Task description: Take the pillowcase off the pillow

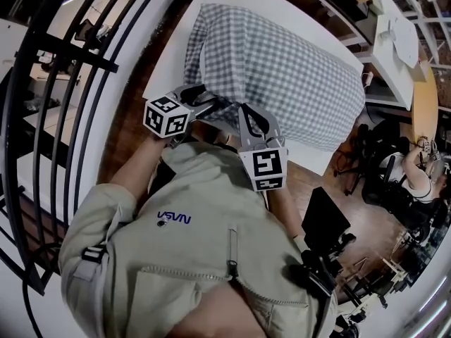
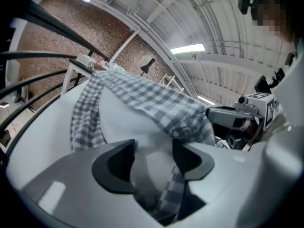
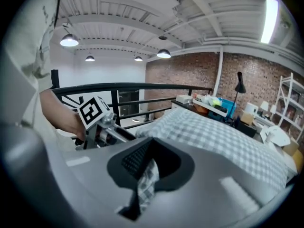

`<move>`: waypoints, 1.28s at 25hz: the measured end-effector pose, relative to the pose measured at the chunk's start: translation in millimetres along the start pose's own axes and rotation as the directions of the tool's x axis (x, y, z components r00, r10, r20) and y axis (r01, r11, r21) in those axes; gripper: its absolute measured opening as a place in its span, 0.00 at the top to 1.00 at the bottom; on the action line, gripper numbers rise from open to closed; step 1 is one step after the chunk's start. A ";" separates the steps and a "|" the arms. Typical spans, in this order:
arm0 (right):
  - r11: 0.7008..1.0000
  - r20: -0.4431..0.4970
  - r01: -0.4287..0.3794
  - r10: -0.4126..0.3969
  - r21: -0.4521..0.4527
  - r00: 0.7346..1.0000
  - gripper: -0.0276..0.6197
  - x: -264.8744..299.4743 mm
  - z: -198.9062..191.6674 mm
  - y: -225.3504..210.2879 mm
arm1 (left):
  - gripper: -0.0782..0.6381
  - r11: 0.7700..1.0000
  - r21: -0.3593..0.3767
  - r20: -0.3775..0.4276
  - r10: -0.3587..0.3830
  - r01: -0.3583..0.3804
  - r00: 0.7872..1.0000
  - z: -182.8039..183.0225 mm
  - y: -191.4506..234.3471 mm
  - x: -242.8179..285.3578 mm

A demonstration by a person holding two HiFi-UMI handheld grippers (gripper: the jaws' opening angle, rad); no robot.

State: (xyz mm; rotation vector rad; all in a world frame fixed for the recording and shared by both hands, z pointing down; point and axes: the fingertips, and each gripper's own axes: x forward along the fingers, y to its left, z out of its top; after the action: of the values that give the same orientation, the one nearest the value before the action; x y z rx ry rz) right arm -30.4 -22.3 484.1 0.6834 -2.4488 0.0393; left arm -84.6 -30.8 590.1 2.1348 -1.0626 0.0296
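Note:
A grey-and-white checked pillowcase (image 1: 282,69) covers a pillow that lies on a white table (image 1: 169,55). At its near end both grippers meet. My left gripper (image 2: 153,158) stands with its jaws apart; the bare white pillow (image 2: 123,122) and a fold of the checked pillowcase (image 2: 156,101) lie between them. My right gripper (image 3: 149,163) is shut on a strip of the pillowcase's edge (image 3: 148,182), just right of the left gripper (image 3: 102,122). In the head view the left gripper (image 1: 204,97) and right gripper (image 1: 246,118) sit at the pillow's open end.
A black railing (image 1: 63,83) runs along the left, close behind the left arm. A black chair (image 1: 324,220) stands on the wooden floor at the right. A seated person (image 1: 416,174) is at the far right. Shelves and desks stand beyond the table.

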 end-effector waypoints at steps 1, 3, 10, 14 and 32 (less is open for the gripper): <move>1.000 -0.010 -0.012 0.012 0.005 1.000 0.95 1.5 -3.0 1.5 | 0.55 1.000 -0.013 -0.018 -0.020 0.020 1.000 -3.4 -2.4 5.3; 0.999 -0.044 -0.033 0.034 0.018 0.998 0.95 5.2 -13.6 2.3 | 0.54 1.000 0.014 -0.065 0.003 -0.002 0.998 -8.9 -0.6 13.4; 0.993 -0.128 0.119 -0.117 0.008 0.985 0.95 -6.0 -39.8 -38.2 | 0.86 0.976 0.137 0.059 0.164 -0.171 0.985 39.9 19.1 -23.0; 0.951 -0.145 0.305 -0.310 -0.054 0.940 0.95 -29.7 -42.3 -88.2 | 0.86 0.972 0.106 0.166 0.189 -0.208 0.968 76.0 27.3 -54.7; 0.970 -0.180 0.207 -0.182 0.127 0.967 0.82 -26.4 -49.3 -85.5 | 0.66 0.987 0.073 0.255 0.122 -0.145 0.959 80.7 34.2 -85.5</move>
State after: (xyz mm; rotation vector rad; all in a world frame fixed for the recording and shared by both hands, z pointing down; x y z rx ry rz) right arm 55.5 -75.4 499.6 0.9437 -2.2236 0.1913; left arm -187.8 -36.2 524.3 2.1853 -1.3753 -0.1339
